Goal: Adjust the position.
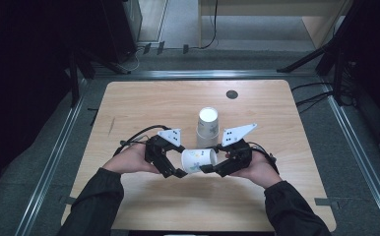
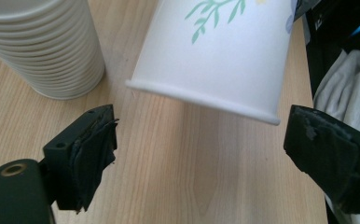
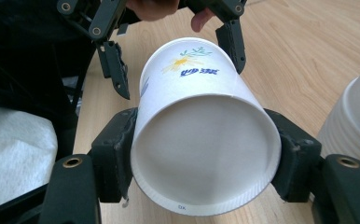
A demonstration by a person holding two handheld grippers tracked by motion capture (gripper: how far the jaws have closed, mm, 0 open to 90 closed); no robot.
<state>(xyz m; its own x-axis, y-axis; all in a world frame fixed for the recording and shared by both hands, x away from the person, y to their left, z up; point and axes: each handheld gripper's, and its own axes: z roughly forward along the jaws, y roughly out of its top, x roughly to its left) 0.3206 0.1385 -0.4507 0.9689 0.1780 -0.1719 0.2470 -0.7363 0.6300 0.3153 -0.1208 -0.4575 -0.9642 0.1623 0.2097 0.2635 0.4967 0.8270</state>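
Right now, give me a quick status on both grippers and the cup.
Right gripper shut on paper cup, cup lying sideways. Left gripper open, fingers clear of the rim. Cup stack close behind.

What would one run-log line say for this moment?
right claw: shut on paper cup, held sideways | left claw: open, off the cup | cup stack: upright on table

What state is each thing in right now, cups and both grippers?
paper cup: on its side, clamped near its base.
right gripper: shut on the paper cup.
left gripper: open, jaws apart just off the cup's rim.
cup stack: upside down, nested, standing on the table.
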